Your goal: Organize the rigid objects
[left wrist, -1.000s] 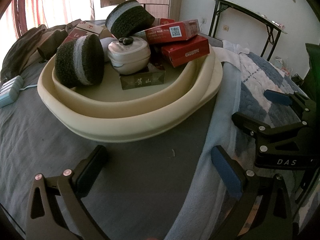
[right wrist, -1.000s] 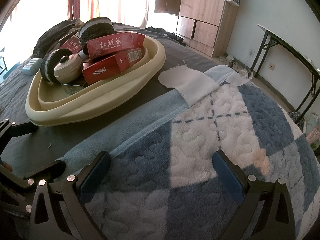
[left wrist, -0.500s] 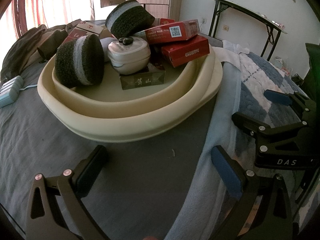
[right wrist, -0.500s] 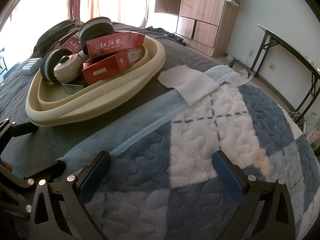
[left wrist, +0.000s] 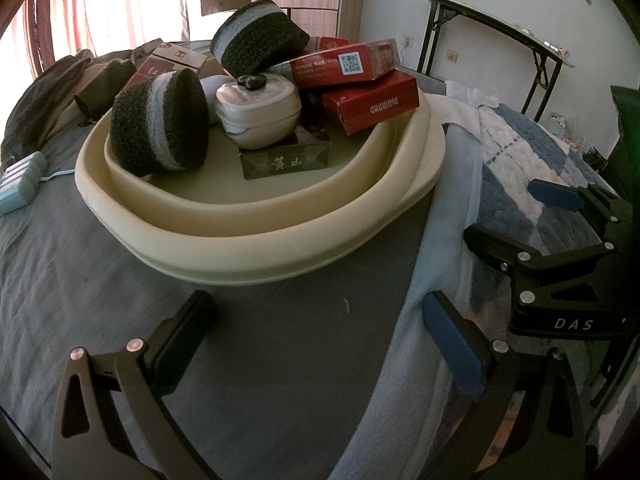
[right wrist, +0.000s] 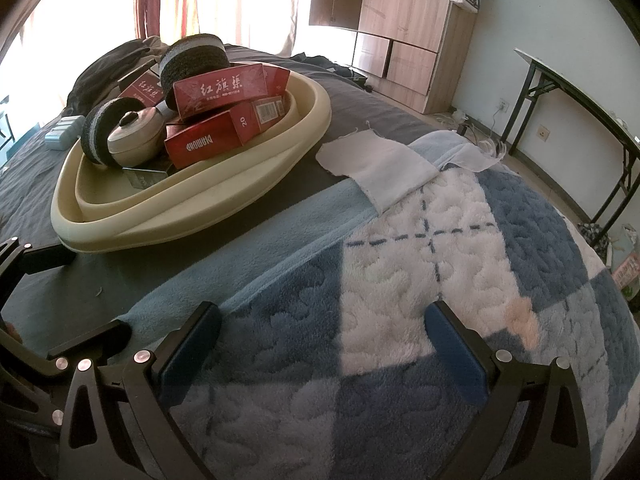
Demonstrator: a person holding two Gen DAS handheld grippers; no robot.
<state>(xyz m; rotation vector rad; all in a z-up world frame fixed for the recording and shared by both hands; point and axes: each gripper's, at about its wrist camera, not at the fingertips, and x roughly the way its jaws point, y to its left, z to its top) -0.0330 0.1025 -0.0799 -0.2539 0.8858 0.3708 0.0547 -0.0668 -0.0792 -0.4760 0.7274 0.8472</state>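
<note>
my left tongs (left wrist: 316,320) were spread wide with nothing between them, low over the grey sheet (left wrist: 260,360) just short of the tray (left wrist: 248,232). my right tongs (right wrist: 320,328) were spread just as wide and empty too, over the blue checked blanket (right wrist: 420,280), well to the side of the tray.

everything rigid that i could see sat in or on that cream tray. a red box (left wrist: 344,65) lay across another red box (left wrist: 372,102) against the far rim. a lidded pot (left wrist: 258,108) stood near the middle, on or just behind a dark flat box (left wrist: 286,160). one grey-striped dark roll (left wrist: 160,128) stood on the tray floor at the left, and a second roll (left wrist: 258,42) perched on top of the heap at the back. more red and white boxes (left wrist: 168,62) showed behind the rolls; i could not tell whether those lay inside the rim or beyond it.

the pile was loose and tilted, not lined up. so i judged it fitted two stages: things gathered into the tray with the job about over, or a jumble waiting to be sorted out of it. the frames did not settle which. outside the tray i saw only a pale blue pack (left wrist: 22,182) on the sheet at the far left and a white cloth (right wrist: 372,168) on the blanket's edge, neither clearly part of the job.
</note>
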